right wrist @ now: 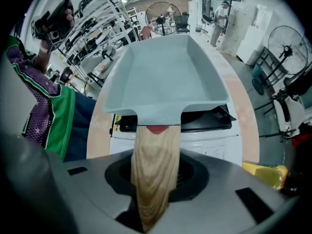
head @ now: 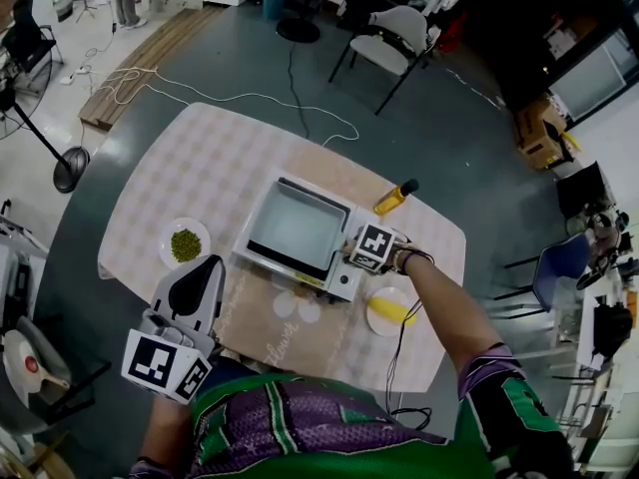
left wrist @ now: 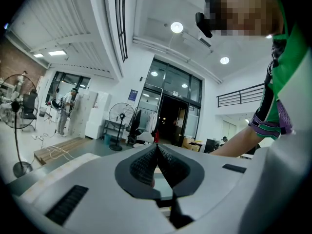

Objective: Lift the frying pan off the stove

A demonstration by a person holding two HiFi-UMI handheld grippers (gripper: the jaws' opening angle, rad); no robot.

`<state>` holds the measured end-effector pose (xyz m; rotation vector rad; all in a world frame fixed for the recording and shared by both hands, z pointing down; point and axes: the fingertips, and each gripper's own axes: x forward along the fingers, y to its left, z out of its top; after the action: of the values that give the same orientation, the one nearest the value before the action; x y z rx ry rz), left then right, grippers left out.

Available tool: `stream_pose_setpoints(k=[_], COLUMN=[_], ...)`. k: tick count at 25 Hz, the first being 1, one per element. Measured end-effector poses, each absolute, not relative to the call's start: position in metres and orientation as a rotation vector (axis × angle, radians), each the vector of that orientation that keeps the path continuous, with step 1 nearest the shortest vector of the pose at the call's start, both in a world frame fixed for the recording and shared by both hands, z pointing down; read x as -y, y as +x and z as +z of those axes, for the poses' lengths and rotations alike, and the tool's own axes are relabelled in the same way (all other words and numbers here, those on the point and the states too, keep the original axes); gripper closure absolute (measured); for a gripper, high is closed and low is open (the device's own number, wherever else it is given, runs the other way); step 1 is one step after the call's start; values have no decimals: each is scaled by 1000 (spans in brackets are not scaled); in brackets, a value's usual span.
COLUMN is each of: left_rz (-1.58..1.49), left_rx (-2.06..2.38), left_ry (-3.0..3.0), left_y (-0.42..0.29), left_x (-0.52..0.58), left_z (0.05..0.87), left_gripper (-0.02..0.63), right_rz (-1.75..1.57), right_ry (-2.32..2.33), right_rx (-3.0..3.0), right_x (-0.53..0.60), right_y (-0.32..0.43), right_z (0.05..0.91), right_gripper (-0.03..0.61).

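Note:
A square grey frying pan sits on a white portable stove in the middle of the table. Its pale wooden handle points toward me. My right gripper is at the pan's near right corner; in the right gripper view its jaws are closed against both sides of the handle, with the pan straight ahead, resting on the stove. My left gripper hangs at the table's near left edge, away from the stove. Its jaws meet, with nothing between them.
A white plate of green bits lies left of the stove. A yellow bottle lies behind the stove's right end, and a white plate with yellow food sits near the front right. The checked table stands on a grey floor with a chair beyond.

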<state>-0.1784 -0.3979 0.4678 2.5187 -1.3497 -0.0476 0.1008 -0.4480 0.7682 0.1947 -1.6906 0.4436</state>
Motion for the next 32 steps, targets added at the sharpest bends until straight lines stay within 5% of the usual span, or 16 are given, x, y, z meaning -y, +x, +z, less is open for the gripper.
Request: stream_pose_setpoints(k=[32], left_rz=[-4], left_rx=[1028], left_ry=[2788], left_y=[-170], left_x=[408], left_z=[408], left_gripper=[592], right_rz=[682], right_ry=[1123], right_rx=[1966], right_x=[379], right_y=[27], right_z=[653], right_gripper=[465])
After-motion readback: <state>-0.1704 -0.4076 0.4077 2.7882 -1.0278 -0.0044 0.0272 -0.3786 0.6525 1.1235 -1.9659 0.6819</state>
